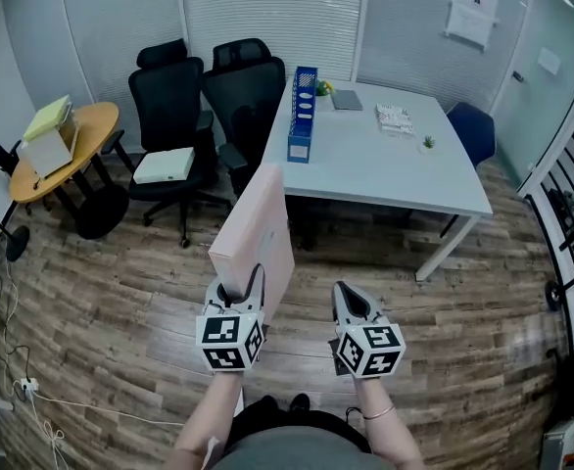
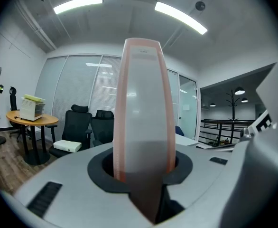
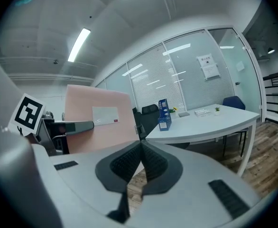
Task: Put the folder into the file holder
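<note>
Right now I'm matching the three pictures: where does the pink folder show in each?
Head view: pink folder lower centre, upright, held by the left gripper.
Left gripper view: pink folder dead centre, edge-on.
Right gripper view: pink folder left of centre, broad face showing.
Shared landmark: white table.

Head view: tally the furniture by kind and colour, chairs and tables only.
Black chairs: 2
Blue chairs: 1
White tables: 1
Round wooden tables: 1
Total: 5
</note>
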`<act>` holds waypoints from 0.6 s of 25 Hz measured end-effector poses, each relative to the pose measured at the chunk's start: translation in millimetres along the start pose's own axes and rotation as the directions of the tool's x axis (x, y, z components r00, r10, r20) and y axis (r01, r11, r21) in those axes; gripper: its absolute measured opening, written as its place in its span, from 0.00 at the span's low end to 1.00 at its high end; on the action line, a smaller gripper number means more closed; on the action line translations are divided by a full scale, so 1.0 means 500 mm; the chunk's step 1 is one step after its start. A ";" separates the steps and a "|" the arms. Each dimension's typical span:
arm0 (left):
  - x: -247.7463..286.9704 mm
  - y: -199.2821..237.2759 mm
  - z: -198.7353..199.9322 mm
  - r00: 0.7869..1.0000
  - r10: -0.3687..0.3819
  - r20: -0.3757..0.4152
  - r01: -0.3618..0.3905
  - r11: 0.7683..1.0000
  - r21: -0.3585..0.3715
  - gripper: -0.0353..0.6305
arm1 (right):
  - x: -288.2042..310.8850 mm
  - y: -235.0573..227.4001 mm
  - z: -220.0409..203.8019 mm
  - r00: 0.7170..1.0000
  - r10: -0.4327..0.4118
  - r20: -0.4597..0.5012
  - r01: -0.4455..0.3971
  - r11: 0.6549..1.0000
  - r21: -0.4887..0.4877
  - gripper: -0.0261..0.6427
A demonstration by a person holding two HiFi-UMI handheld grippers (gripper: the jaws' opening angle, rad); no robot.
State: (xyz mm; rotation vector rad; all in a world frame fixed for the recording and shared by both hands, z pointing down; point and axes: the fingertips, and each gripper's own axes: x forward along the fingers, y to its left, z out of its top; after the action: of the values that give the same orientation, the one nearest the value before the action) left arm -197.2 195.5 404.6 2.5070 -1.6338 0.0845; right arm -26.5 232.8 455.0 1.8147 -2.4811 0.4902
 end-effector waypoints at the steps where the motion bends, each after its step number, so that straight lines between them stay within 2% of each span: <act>1: 0.001 -0.004 -0.003 1.000 -0.001 -0.002 0.001 1.000 0.000 0.27 | -0.002 -0.003 0.000 1.000 0.000 0.001 0.000 1.000 0.000 0.05; 8: 0.012 -0.026 -0.031 1.000 -0.003 -0.022 0.003 1.000 -0.008 0.27 | -0.010 -0.018 -0.010 1.000 0.020 -0.007 -0.020 1.000 0.002 0.05; 15: 0.049 -0.029 -0.022 0.999 -0.014 -0.030 0.013 1.000 -0.009 0.26 | 0.013 -0.036 -0.014 0.999 0.027 -0.022 -0.026 0.999 0.024 0.05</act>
State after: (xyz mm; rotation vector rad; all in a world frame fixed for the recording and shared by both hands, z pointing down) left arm -173.6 180.7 417.2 2.4975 -1.6021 0.1120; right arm -12.9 224.0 467.2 1.7767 -2.4985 0.5398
